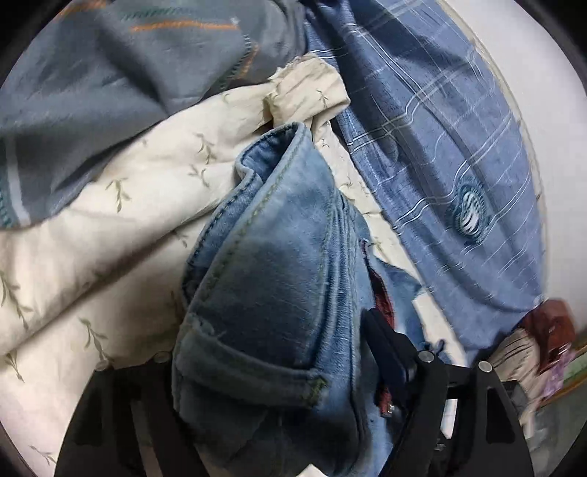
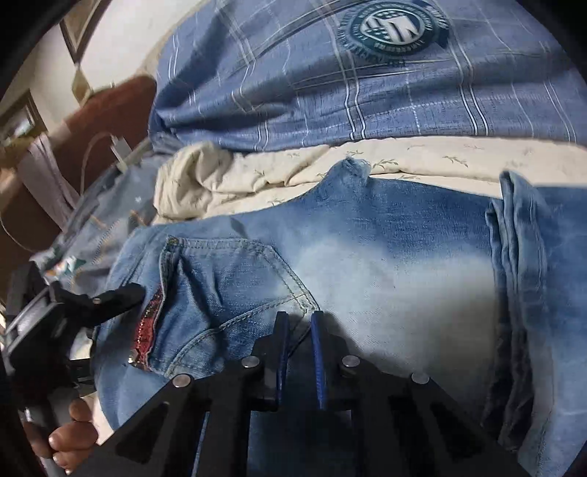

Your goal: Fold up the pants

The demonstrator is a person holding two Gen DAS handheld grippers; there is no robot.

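Observation:
The pants are light blue jeans (image 2: 385,257) lying across a cream floral sheet (image 2: 256,176), back pocket (image 2: 234,279) up, with a folded leg at the right (image 2: 532,293). My right gripper (image 2: 299,319) hovers just over the pocket's corner, blue pads (image 2: 318,352) a narrow gap apart, nothing between them. In the left wrist view a thick bunch of denim waistband (image 1: 271,293) fills the space between my left gripper's fingers (image 1: 385,352); the gripper (image 1: 279,367) is shut on it. The left gripper also shows in the right wrist view (image 2: 110,297) at the jeans' left edge.
A blue plaid duvet with a round crest (image 2: 392,29) lies behind the jeans. A grey blanket (image 1: 110,73) is bunched at the far left. A dark red chair (image 2: 110,110) and a cable stand off the bed's side.

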